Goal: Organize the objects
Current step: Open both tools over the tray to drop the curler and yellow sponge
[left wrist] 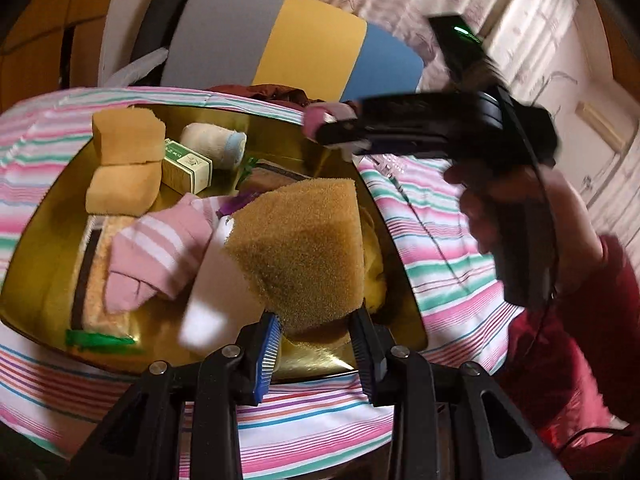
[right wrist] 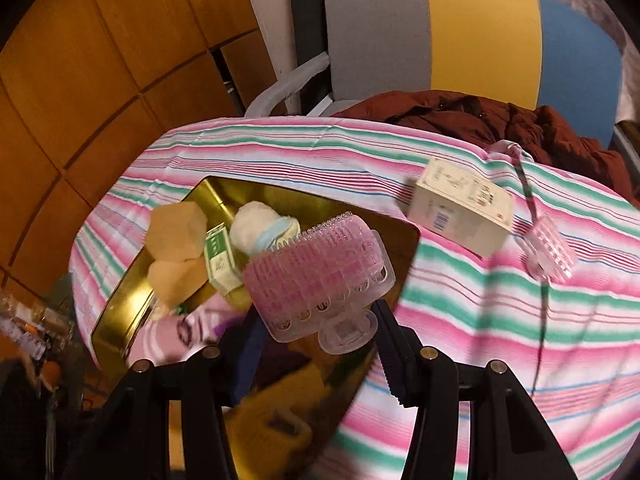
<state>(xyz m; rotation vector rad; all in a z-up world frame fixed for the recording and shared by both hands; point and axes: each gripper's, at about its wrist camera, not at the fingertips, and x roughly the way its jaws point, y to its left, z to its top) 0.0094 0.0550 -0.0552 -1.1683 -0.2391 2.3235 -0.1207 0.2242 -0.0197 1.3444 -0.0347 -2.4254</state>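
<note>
A gold tray [left wrist: 52, 216] on the striped cloth holds several things: two tan sponges [left wrist: 124, 168], a small green box [left wrist: 186, 166], a rolled white sock [left wrist: 212, 144] and a pink striped sock [left wrist: 160, 252]. My left gripper [left wrist: 314, 344] is shut on a large brown sponge [left wrist: 304, 248] over the tray's near side. My right gripper [right wrist: 320, 344] is shut on a pink bristled hair roller [right wrist: 320, 276] above the tray [right wrist: 120, 304]; it shows at the upper right of the left wrist view [left wrist: 336, 120].
A cream box [right wrist: 460, 212] and a second pink roller [right wrist: 552, 252] lie on the striped cloth [right wrist: 480, 320] right of the tray. A thin dark cable [right wrist: 540, 320] runs across the cloth. A maroon jacket [right wrist: 480, 116] and a grey-yellow-blue chair [right wrist: 440, 32] stand behind.
</note>
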